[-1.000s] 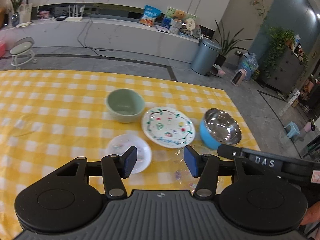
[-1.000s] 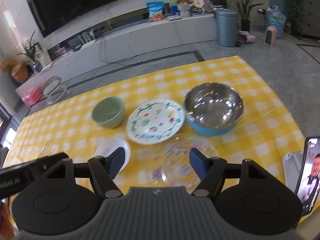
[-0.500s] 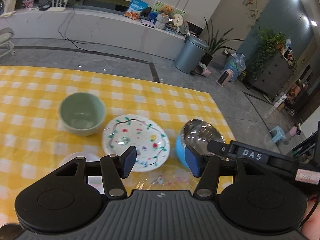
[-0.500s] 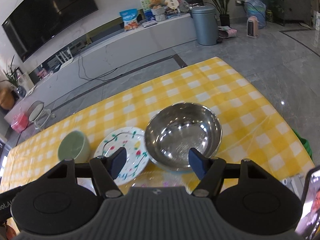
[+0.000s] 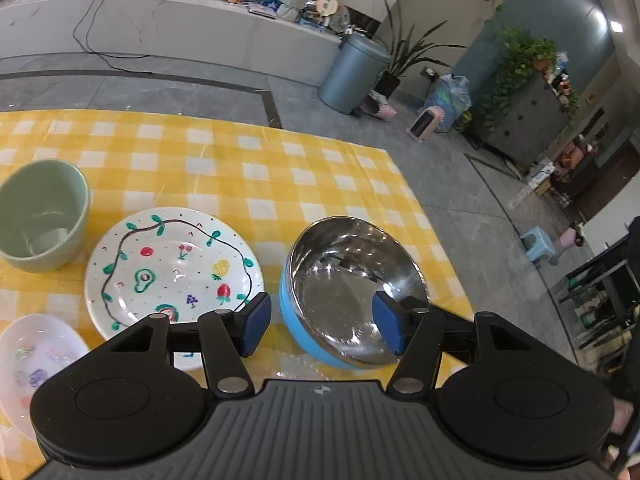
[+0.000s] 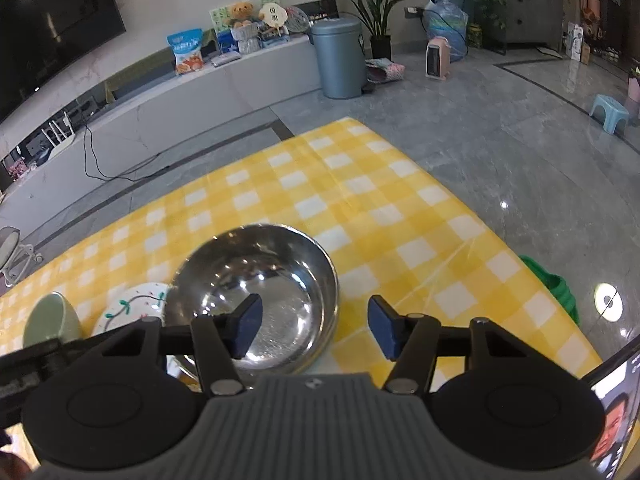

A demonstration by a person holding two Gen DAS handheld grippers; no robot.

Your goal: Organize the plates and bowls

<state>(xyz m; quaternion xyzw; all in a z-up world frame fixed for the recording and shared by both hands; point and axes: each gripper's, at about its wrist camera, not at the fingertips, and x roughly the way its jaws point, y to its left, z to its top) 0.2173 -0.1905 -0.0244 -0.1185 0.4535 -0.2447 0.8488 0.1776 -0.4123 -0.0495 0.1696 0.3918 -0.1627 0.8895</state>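
Note:
A steel bowl with a blue outside (image 5: 348, 280) (image 6: 256, 280) sits near the table's right end. A painted white plate (image 5: 172, 268) (image 6: 132, 304) lies left of it, and a green bowl (image 5: 40, 220) (image 6: 50, 320) further left. A small clear dish (image 5: 36, 360) lies at the near left. My left gripper (image 5: 322, 328) is open and empty above the steel bowl's near left rim. My right gripper (image 6: 314, 330) is open and empty, its fingers astride the steel bowl's right rim.
The yellow checked tablecloth (image 5: 248, 160) (image 6: 400, 220) ends just right of the steel bowl. A phone screen (image 6: 616, 420) stands at the near right. Beyond the table are grey floor, a grey bin (image 5: 352, 76) and a long white counter.
Both grippers have moved right and closer to the steel bowl. The right gripper now straddles its right rim. Both stay open.

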